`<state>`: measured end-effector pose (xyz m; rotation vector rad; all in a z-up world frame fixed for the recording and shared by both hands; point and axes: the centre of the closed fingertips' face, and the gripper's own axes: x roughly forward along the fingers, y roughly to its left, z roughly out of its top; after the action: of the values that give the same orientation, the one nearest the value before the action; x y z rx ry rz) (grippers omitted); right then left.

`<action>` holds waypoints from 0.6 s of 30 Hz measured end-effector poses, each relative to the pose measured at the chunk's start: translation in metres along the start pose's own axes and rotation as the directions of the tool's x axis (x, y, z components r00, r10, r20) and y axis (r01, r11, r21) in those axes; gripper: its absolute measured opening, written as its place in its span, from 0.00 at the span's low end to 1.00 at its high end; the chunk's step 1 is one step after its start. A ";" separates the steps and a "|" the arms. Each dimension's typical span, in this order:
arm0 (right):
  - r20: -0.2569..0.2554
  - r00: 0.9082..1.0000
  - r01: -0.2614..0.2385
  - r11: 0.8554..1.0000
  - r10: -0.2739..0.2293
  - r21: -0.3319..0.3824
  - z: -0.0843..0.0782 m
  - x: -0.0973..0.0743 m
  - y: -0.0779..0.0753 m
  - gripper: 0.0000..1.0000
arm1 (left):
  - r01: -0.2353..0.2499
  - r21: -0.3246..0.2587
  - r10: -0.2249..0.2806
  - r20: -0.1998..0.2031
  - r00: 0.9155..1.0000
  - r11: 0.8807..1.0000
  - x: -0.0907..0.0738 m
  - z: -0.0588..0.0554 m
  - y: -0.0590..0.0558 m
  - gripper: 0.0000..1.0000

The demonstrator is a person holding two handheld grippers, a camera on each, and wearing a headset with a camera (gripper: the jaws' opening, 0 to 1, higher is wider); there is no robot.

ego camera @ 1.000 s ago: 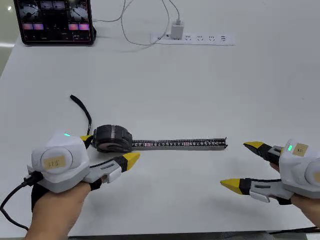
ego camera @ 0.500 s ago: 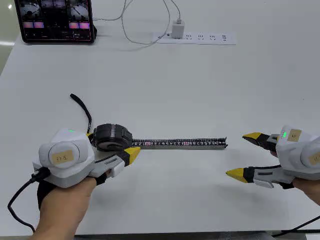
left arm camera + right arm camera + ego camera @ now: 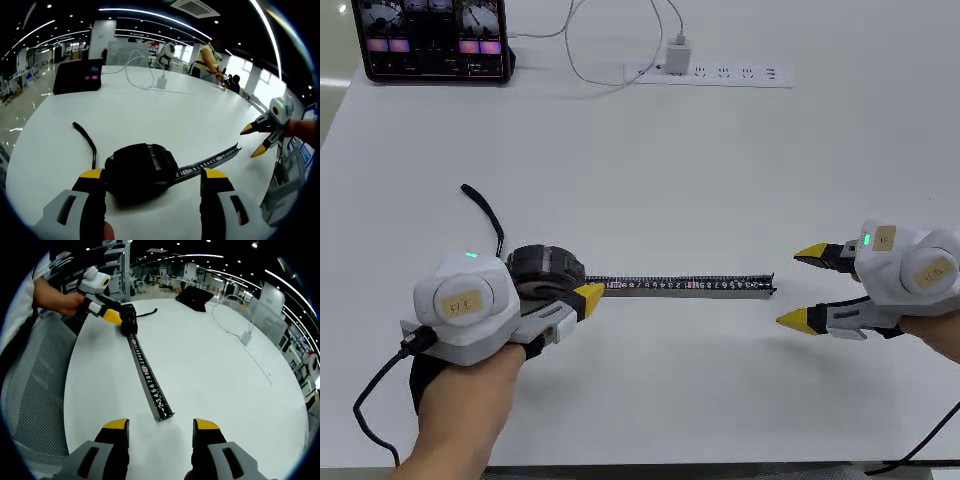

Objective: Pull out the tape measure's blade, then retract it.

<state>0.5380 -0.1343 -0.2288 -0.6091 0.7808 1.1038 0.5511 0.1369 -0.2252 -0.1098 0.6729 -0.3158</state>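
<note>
A black tape measure [image 3: 545, 270] lies on the white table [image 3: 720, 180], its blade [image 3: 685, 286] pulled out to the right and lying flat. My left gripper [image 3: 546, 282] is open, its jaws on either side of the case [image 3: 142, 170]; the left finger [image 3: 91, 176] sits against the case and the right finger [image 3: 215, 176] stands off it, over the blade. My right gripper [image 3: 804, 286] is open just right of the blade's end hook [image 3: 771, 288]. In the right gripper view the blade end [image 3: 165, 414] lies just ahead of the gap between the jaws.
The tape's black wrist strap [image 3: 485, 213] trails back-left of the case. A tablet [image 3: 432, 40] stands at the far left. At the far edge, a white power strip [image 3: 710, 73] holds a charger [image 3: 677, 55] and its cable. The table's near edge is close to both hands.
My left gripper has moved forward so that its jaws now straddle the case. My right gripper has moved up and inward, level with the blade's end. The tape has not moved.
</note>
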 end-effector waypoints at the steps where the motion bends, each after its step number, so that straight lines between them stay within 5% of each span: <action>1: -0.002 1.000 -0.004 1.000 0.004 -0.004 0.000 0.000 -0.001 0.46 | -0.005 -0.007 0.005 -0.002 1.000 1.000 0.001 0.000 0.001 0.73; 18: -0.064 0.994 -0.089 0.993 0.084 -0.078 0.000 0.015 -0.008 0.33 | -0.083 -0.064 0.082 -0.017 0.996 0.994 0.005 0.002 0.007 0.67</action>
<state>0.5491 -0.1292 -0.2402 -0.6846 0.8241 1.2061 0.5577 0.1423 -0.2282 -0.1414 0.7002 -0.2155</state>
